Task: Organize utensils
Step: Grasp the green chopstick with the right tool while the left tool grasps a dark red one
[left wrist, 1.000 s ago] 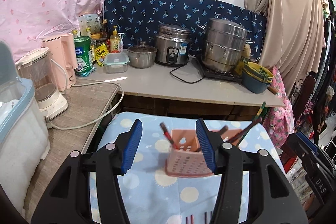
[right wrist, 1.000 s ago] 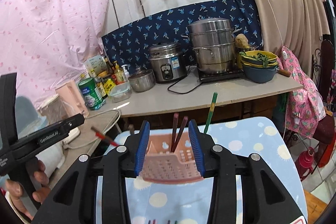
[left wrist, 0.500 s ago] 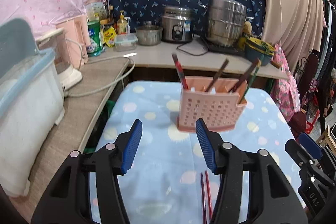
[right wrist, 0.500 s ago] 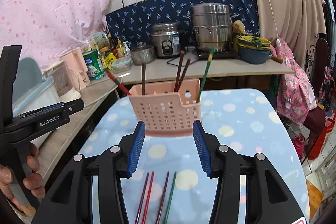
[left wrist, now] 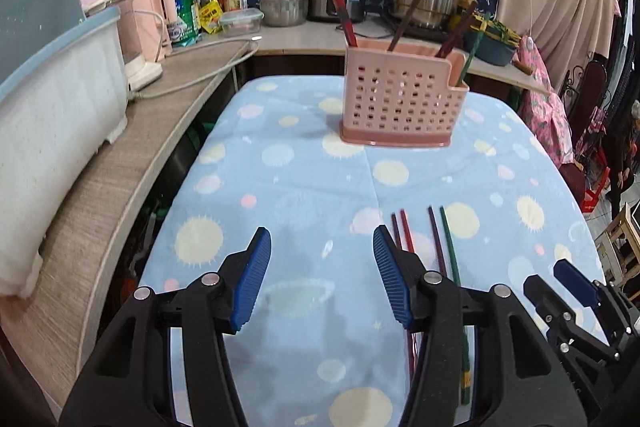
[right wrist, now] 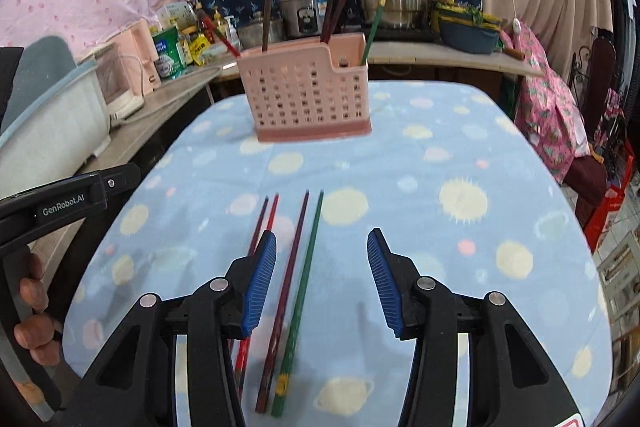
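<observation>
The left gripper hangs over bare blue cloth, its fingers apart with nothing between them; the four loose chopsticks lie just off its right finger. The right gripper is also empty. Its fingers have just been widening and now stand apart, with the maroon chopstick and green chopstick lying flat on the tabletop in the gap, nearer the left finger, and two red ones partly hidden under that finger. The pink utensil holder stands well ahead of both fingertips, already holding several chopsticks.

The sticks lie close and nearly parallel, so closing here would probably catch two together or roll one aside. Thin and flat on soft cloth, they may slip the pads. A tilted stick could also snag the holder's rim.
</observation>
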